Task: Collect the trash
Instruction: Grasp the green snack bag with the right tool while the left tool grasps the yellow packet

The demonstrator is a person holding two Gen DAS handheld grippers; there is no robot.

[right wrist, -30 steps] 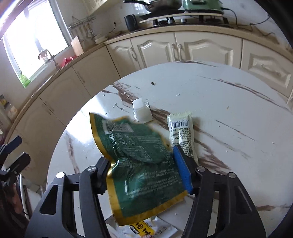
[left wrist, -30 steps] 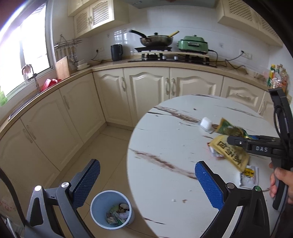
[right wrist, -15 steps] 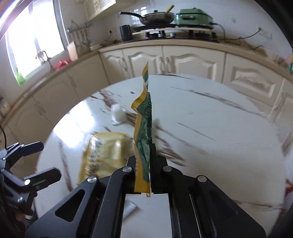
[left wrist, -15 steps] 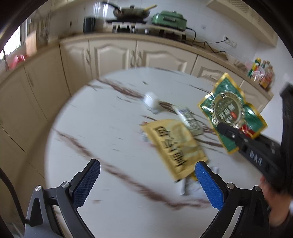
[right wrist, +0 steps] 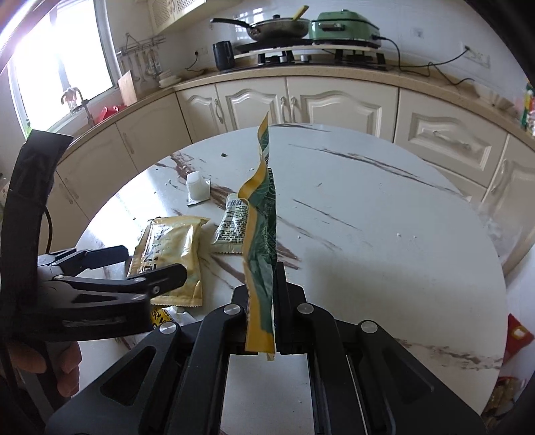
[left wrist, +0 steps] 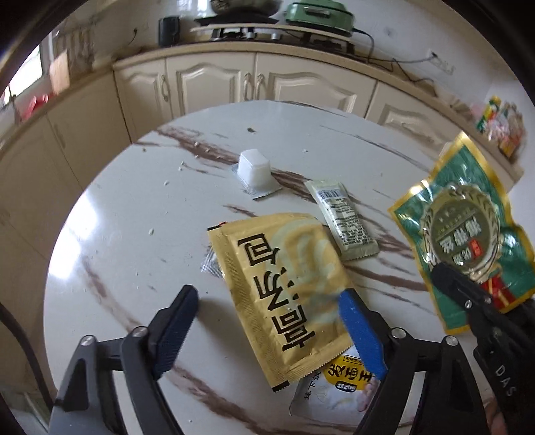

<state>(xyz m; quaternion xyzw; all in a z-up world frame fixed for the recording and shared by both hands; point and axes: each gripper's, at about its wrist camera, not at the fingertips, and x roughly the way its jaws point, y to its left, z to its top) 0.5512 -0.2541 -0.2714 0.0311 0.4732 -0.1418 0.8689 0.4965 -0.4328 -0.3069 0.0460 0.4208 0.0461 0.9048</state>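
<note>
My right gripper [right wrist: 262,284] is shut on a green and gold wrapper [right wrist: 262,231] and holds it on edge above the round marble table [right wrist: 384,234]; the wrapper also shows in the left wrist view [left wrist: 464,231]. My left gripper [left wrist: 267,314] is open, low over a gold packet [left wrist: 284,287], its fingers either side of the packet's near part. A pale green sachet [left wrist: 344,221], a small white plastic cup [left wrist: 254,167] and a white and yellow packet [left wrist: 334,388] also lie on the table.
Cream kitchen cabinets [right wrist: 301,103] curve behind the table. A counter holds a hob with a pan [right wrist: 277,26], a green cooker [right wrist: 344,23] and a black kettle [right wrist: 224,55]. Crumbs lie on the tabletop.
My right gripper closed on the green wrapper and lifted it off the table. My left gripper swung from the floor bin view to over the table and came down around the gold packet.
</note>
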